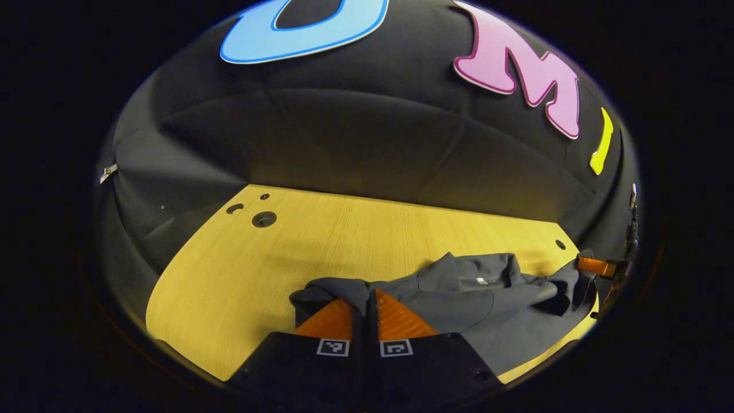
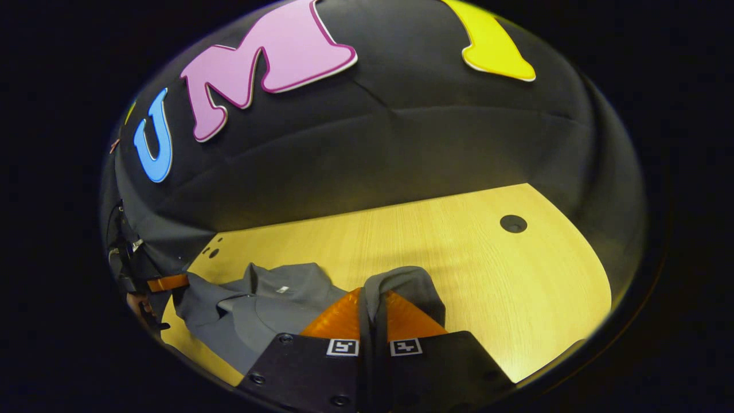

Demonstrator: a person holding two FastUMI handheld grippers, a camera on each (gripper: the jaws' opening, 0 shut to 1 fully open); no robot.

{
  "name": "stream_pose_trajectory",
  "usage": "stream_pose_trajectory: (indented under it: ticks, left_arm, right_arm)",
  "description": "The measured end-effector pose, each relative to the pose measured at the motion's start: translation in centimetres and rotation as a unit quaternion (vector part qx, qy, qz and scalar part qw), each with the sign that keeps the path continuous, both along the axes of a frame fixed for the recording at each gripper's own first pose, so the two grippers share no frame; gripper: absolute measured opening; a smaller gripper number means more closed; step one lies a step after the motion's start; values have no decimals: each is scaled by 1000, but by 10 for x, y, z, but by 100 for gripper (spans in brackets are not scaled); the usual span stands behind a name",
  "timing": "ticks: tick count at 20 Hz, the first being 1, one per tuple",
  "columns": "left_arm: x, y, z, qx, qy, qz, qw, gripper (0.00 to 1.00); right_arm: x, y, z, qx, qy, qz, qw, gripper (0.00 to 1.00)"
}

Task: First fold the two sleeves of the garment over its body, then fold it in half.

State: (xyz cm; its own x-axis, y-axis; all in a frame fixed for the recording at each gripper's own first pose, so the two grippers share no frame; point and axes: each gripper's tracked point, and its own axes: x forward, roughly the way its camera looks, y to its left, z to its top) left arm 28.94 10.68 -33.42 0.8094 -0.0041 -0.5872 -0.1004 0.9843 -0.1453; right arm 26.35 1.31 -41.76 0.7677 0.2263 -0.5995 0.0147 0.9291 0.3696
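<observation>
The garment is a grey piece of clothing lying rumpled on the near part of a light wooden table, its fabric bunched into folds rather than spread flat. In the left gripper view it stretches from the left gripper away to the right, and a small white tag sits near its neck opening — too small to read.

The left gripper reaches forward low over the table, its two fingers drawn together with a fold of the garment's edge caught between them; cloth humps up over the fingertips. Square black-and-white markers sit on the gripper body just behind the fingers. At the far right of this view the right gripper shows side-on at the garment's other end, touching the cloth.

In the right gripper view the right gripper points forward in the same low pose, fingers pressed together on a hump of grey fabric that stands up between and over them. The garment runs off to the left, and the white tag shows again — unreadable. At the left edge the left gripper meets the cloth's far end, with part of a hand behind it.

Round holes are cut in the table near its far corners. The black cloth wall rises behind the table.
</observation>
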Motion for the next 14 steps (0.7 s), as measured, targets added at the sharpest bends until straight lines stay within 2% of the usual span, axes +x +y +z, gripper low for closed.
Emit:
stream_pose_trajectory:
  ticks: [4, 9, 13, 14]
  left_arm:
    - [6, -3, -26, 16, 22, 6, 1000, 5]
    - [6, -4, -44, 24, 31, 16, 999, 6]
    - [2, -6, -45, 16, 36, 21, 999, 18]
    - [1, -5, -43, 17, 36, 23, 999, 20]
  right_arm:
    - [-3, 5, -32, -9, 27, 8, 1000, 6]
    - [-6, 3, -49, 16, 49, 2, 999, 8]
    - [-15, 0, -54, 24, 71, -5, 997, 22]
    - [-15, -1, -53, 24, 72, -8, 997, 22]
